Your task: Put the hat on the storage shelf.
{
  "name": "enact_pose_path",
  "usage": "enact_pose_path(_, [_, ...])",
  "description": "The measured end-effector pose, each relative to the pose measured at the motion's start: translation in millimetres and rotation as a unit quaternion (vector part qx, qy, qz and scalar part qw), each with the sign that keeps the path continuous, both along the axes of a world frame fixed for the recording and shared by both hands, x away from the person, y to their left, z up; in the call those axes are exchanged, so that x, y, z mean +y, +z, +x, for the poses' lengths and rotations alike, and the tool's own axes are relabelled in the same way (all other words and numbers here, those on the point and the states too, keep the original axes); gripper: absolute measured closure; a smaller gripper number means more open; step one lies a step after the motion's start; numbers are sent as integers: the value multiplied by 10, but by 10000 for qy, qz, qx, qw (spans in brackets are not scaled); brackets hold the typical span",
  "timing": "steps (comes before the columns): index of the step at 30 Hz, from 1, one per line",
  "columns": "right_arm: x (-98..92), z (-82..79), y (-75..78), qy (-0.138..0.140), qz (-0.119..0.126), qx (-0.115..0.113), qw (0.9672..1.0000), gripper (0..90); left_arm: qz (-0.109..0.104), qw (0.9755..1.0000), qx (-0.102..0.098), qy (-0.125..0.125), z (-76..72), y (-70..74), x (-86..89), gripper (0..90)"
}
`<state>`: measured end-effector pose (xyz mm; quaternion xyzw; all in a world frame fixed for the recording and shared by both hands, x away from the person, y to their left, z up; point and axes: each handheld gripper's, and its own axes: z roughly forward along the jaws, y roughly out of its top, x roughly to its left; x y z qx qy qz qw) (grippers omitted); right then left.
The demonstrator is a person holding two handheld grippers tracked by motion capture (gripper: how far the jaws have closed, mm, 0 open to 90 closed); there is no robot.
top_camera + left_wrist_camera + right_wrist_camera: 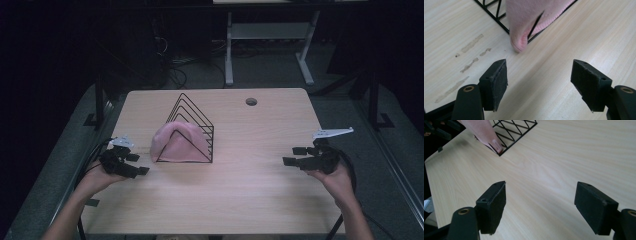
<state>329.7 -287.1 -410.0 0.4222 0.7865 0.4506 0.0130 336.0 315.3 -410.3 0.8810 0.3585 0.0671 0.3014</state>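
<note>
One tabletop (250,190) carries one black wire rack (192,125), and one pink cloth (175,142) lies draped through the rack's near end. Just left of the rack, the left gripper (131,164) hangs released and empty; well right of it, the right gripper (299,155) does too. Pinching the cloth's corner beside the wire should avoid dragging the rack.

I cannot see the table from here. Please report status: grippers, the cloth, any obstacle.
Left gripper open, empty, close to pink cloth. Right gripper open, empty, far off. Cloth lies draped in black wire rack. Nothing in the way.
</note>
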Motion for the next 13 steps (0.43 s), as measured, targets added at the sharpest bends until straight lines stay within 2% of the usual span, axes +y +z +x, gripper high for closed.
enact_pose_path(4, [-22, -117, -81, -14, 19, 75, 10000, 248, -69, 10000, 3, 30, -71, -48, -14, 291])
enact_pose_path(8, [6, -252, -69, 19, -72, -31, 10000, 246, -194, 9998, -86, 36, -155, -25, -18, 290])
enact_pose_path(9, [6, -252, -69, 19, -72, -31, 10000, 246, -282, 9995, -109, 108, -192, -17, -25, 290])
enact_pose_path(10, [55, -359, -57, 31, -219, -159, 9996, 236, -445, 9987, -151, 183, -256, 5, -31, 289])
enact_pose_path(11, [72, -403, -53, 23, -254, -201, 9995, 236, -502, 9983, -232, 200, -292, 12, -34, 285])
enact_pose_path(12, [97, -458, -54, 21, -310, -253, 9992, 235, -502, 9983, -232, 200, -292, 12, -34, 281])
enact_pose_path(13, [97, -458, -54, 21, -310, -253, 9992, 235, -561, 9976, -319, 260, -326, 15, -36, 281])
